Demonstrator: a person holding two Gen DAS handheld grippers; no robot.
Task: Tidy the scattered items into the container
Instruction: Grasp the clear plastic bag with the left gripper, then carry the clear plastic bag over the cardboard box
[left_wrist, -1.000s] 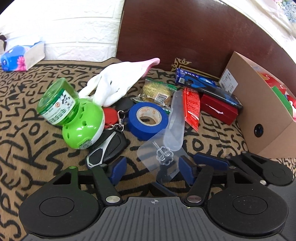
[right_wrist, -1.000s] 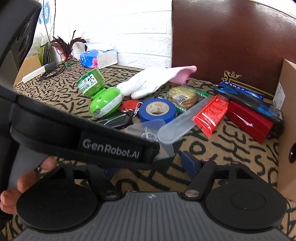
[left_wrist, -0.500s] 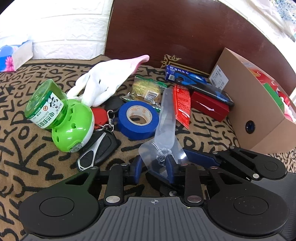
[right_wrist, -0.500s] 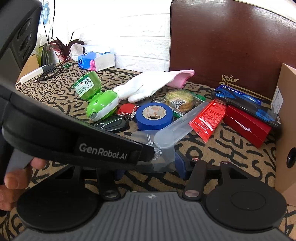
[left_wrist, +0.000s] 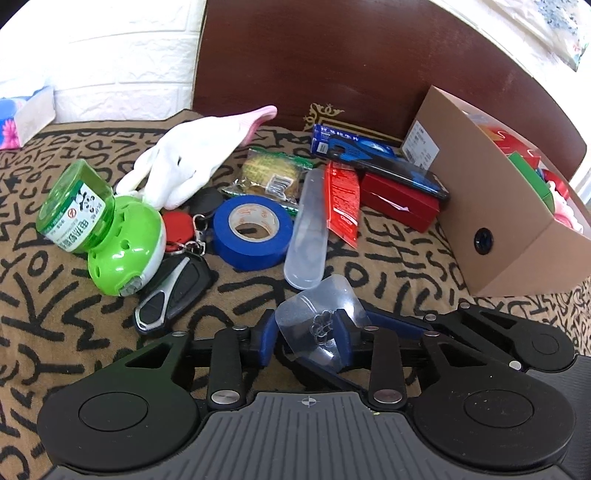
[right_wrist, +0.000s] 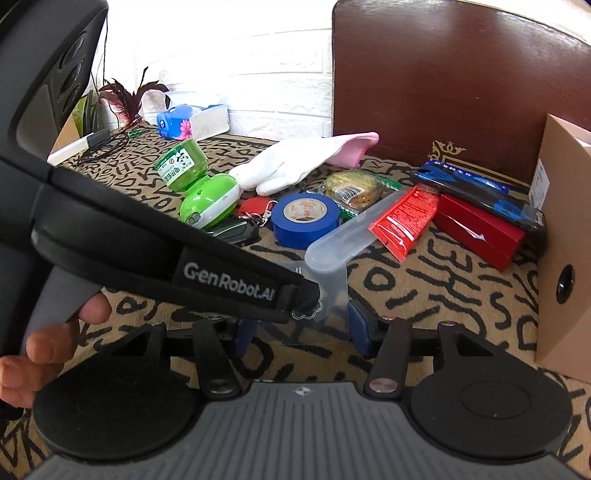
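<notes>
A: How many loose things lie on the patterned brown-and-black cloth of the desk (left_wrist: 55, 306)?

B: One of each, as far as I can count: a green mosquito-repellent bottle in its round green-and-white holder (left_wrist: 107, 229), a white glove with a pink cuff (left_wrist: 188, 162), a black-and-silver car key fob (left_wrist: 173, 295) on a ring with a red round tag (left_wrist: 178, 226), a roll of blue tape (left_wrist: 253, 230), a wrapped biscuit in clear film (left_wrist: 267, 177), a long frosted plastic case (left_wrist: 307, 236), a red sachet (left_wrist: 342, 201), a red flat box (left_wrist: 399, 203) and a dark blue packet (left_wrist: 373, 157) lying across that box.

A: And the container?

B: One brown cardboard box (left_wrist: 491, 206) at the right edge of the desk, open on top. Red, green and pink things show inside; I cannot tell what they are.

A: The left hand-held gripper (left_wrist: 306, 332)?

B: Its blue pads are closed narrowly on a small clear plastic bag with a flower-shaped trinket (left_wrist: 321, 321), just near of the frosted case.

A: The right hand-held gripper (right_wrist: 301, 326)?

B: Its blue fingers (right_wrist: 360, 325) stand apart, on either side of the same clear bag (right_wrist: 328, 295). The left tool's black body (right_wrist: 147, 243) crosses in front of it.
</notes>
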